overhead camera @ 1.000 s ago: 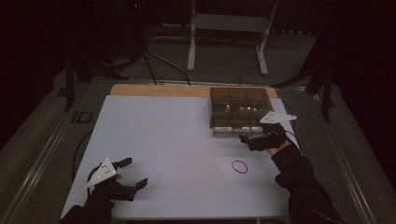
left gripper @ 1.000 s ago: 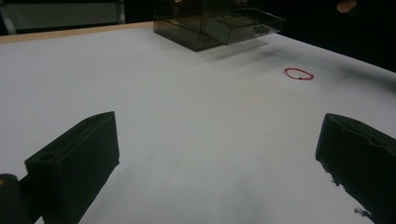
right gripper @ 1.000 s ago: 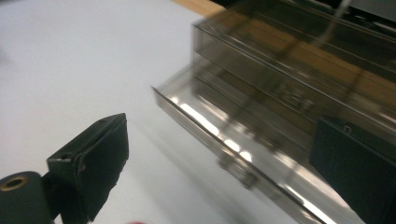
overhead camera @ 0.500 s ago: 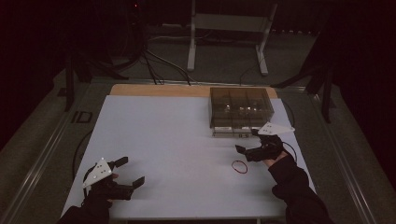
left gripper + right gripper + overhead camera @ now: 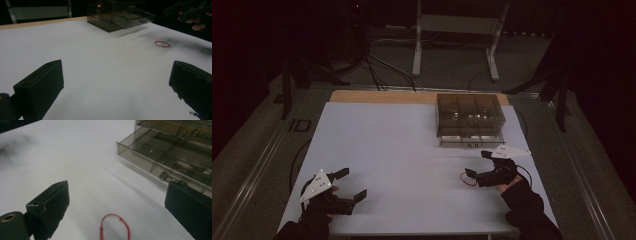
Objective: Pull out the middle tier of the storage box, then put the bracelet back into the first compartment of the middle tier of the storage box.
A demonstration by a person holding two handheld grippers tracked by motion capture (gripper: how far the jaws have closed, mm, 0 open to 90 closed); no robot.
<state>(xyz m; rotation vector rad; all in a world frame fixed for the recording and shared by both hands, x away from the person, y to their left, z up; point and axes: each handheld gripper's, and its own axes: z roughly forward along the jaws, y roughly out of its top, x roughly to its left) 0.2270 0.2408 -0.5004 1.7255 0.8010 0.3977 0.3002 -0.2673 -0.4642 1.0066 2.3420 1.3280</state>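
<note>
A red rubber band (image 5: 115, 227) lies flat on the white table (image 5: 402, 150), also seen as a small loop (image 5: 162, 44) far off in the left gripper view. My right gripper (image 5: 476, 164) hovers just over it, open, with the band (image 5: 468, 181) below and between its jaws (image 5: 120, 205). A smoky clear drawer box (image 5: 469, 120) stands at the back right, its lowest drawer (image 5: 160, 162) pulled out. My left gripper (image 5: 352, 183) rests open near the front left, nothing between its jaws (image 5: 116, 85).
The table's wooden back edge (image 5: 382, 96) runs behind the white sheet. A metal stand (image 5: 454, 30) and cables lie on the dark floor beyond. The person's right hand (image 5: 197, 23) shows at the top right of the left gripper view.
My right gripper has moved from in front of the box toward the near edge, coming over the red band. The left gripper has barely shifted.
</note>
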